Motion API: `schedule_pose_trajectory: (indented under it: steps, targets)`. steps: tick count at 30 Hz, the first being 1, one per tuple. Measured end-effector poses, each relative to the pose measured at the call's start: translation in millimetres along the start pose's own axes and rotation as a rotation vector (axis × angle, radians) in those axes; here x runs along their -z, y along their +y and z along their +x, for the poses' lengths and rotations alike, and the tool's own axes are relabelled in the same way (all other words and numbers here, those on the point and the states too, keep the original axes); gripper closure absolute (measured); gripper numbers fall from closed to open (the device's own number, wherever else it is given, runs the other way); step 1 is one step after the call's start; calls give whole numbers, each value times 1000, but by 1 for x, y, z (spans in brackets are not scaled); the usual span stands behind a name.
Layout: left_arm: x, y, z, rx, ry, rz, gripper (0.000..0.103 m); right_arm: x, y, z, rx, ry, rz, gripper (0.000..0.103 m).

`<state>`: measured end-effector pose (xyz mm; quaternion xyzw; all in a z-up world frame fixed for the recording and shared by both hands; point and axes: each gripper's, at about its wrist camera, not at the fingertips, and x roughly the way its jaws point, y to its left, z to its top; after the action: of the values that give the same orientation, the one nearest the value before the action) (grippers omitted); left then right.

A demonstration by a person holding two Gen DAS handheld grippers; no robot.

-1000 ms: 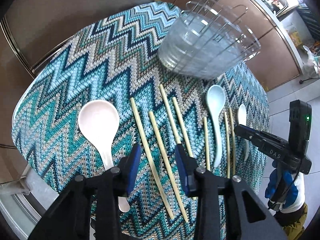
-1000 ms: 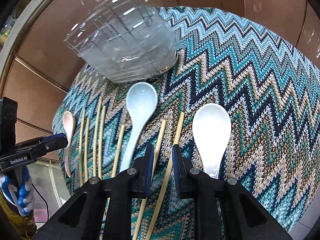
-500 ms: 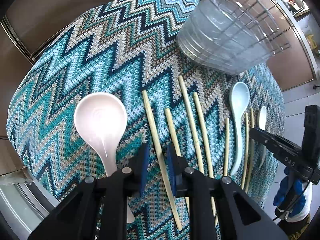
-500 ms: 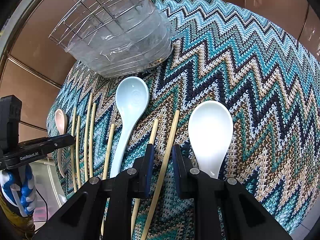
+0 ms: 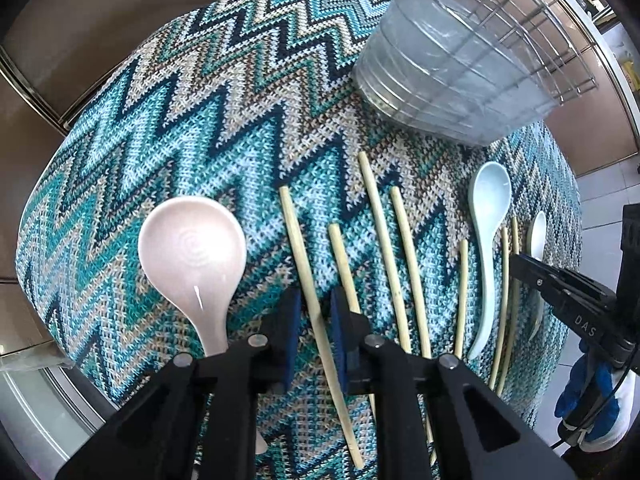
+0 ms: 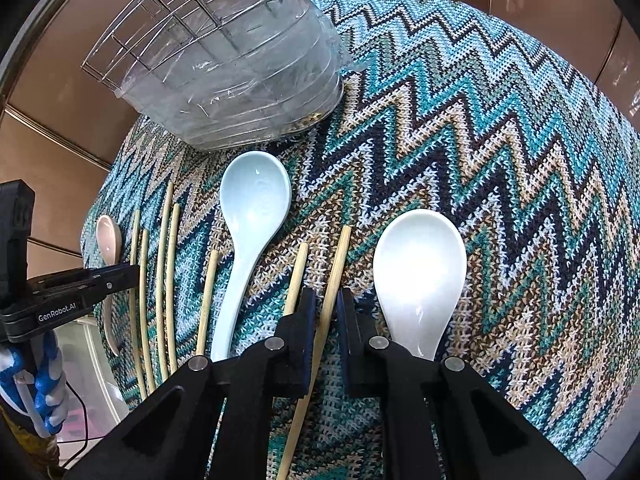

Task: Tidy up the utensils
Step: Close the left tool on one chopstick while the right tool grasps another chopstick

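Note:
Several bamboo chopsticks and three ceramic spoons lie on a zigzag-knit cloth [image 5: 168, 128]. My left gripper [image 5: 314, 312] has its jaws narrowly around one chopstick [image 5: 298, 240], next to a pinkish-white spoon [image 5: 192, 248]. My right gripper [image 6: 325, 312] has its jaws narrowly around another chopstick [image 6: 340, 256], between a second chopstick [image 6: 298, 272] and a white spoon [image 6: 418, 272]. A pale blue spoon [image 6: 252, 208] lies left of it, also in the left wrist view [image 5: 489, 208]. I cannot tell if either gripper pinches its chopstick.
A clear plastic holder with a wire grid top [image 5: 460, 72] stands at the back of the cloth, also in the right wrist view [image 6: 240, 76]. Each gripper shows in the other's view: the right one [image 5: 568, 296] and the left one [image 6: 80, 284]. Brown cabinets surround the table.
The left gripper's jaws have narrowed and moved onto one chopstick. The right gripper has moved forward along its chopstick. Both views sit closer to the cloth.

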<state>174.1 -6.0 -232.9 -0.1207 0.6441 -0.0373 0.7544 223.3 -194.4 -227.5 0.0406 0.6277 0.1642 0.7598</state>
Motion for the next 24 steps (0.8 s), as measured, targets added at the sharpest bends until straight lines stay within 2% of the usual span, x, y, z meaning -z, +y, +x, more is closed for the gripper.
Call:
schedule_pose_trajectory:
  steps: [2,8,16,24]
  targets:
    - [-1,0,1,-1,-3,-16,95,1,3,2,0,-7,7,94]
    - [3,6,-2,-18,-15,-9,98,12,5,4,-7,-20,14,95]
    - [5,4,-9,-15,-40,-3,98,29,5,-8,-7,-48,19,96]
    - [11,7,-34,24,-96,29,98,40,12,-37,-1,-116,-9,96]
